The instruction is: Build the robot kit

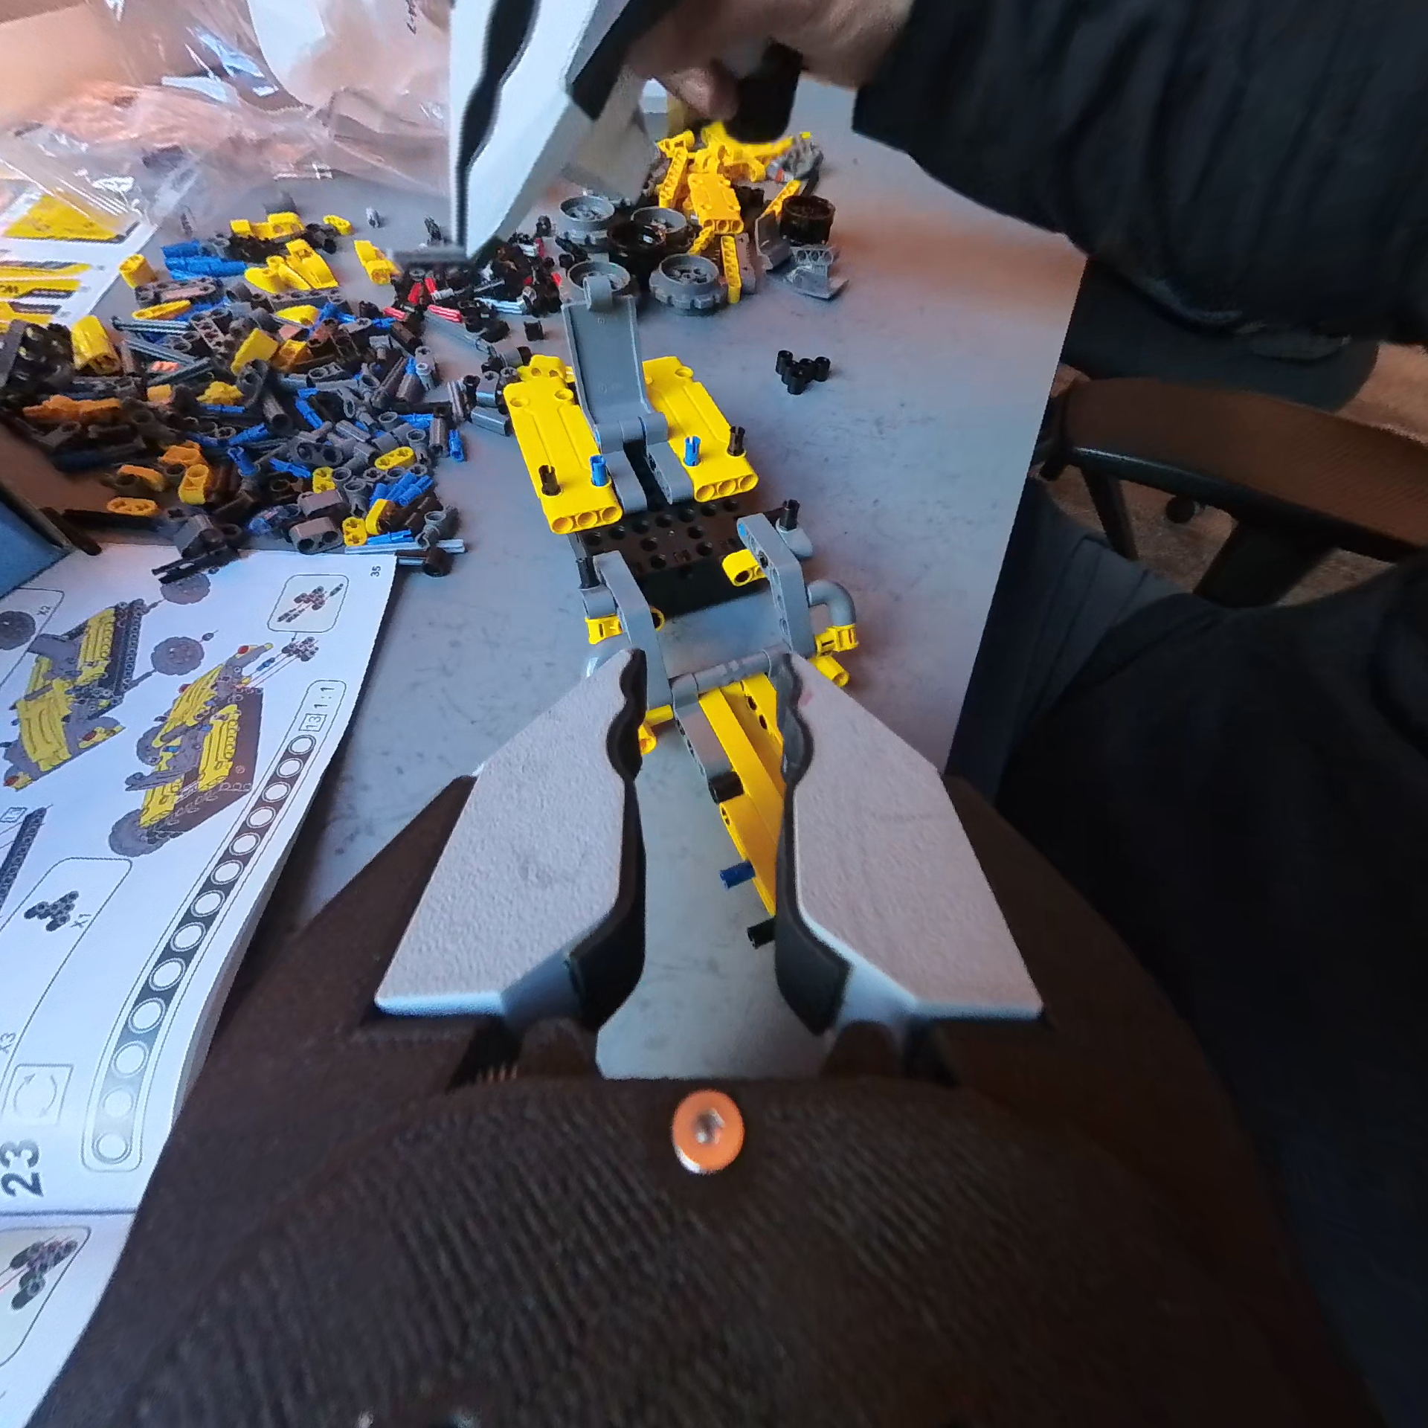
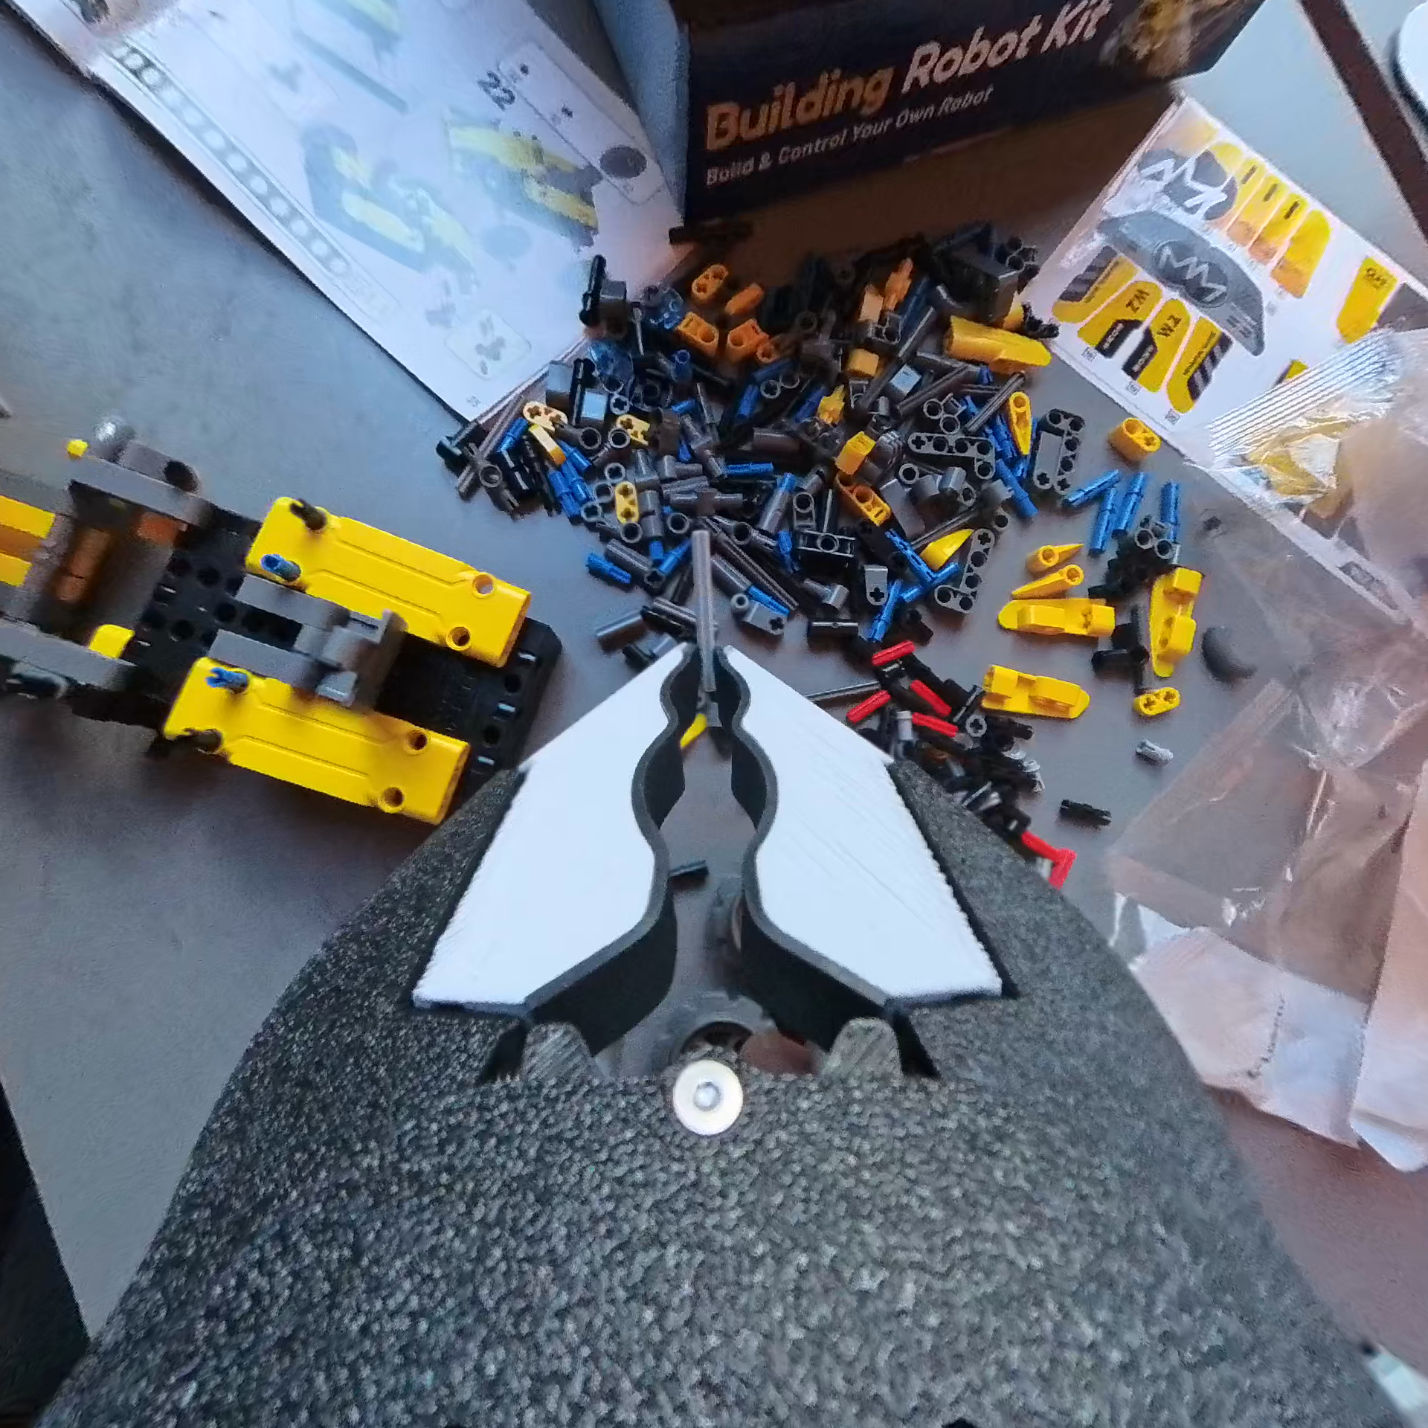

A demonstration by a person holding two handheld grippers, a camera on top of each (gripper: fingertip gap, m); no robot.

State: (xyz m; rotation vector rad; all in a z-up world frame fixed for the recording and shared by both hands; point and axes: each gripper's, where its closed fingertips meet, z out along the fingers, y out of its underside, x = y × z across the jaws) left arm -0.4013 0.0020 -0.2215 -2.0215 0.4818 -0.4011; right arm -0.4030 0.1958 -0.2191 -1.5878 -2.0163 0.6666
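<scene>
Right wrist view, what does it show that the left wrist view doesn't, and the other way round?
Only the right wrist view: a dark kit box, a yellow sticker sheet, and the right gripper shut on a thin grey axle. Only the left wrist view: grey wheel hubs, a person's hand, and the left gripper around the model's near end. Both: the yellow and black model, loose parts pile, instruction booklet.

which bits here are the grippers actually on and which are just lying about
In the grippers: left gripper clamps half-built yellow vehicle; right gripper pinches grey axle.
Lying about: loose parts pile, instruction booklet, sticker sheet, kit box, plastic bags.
</scene>
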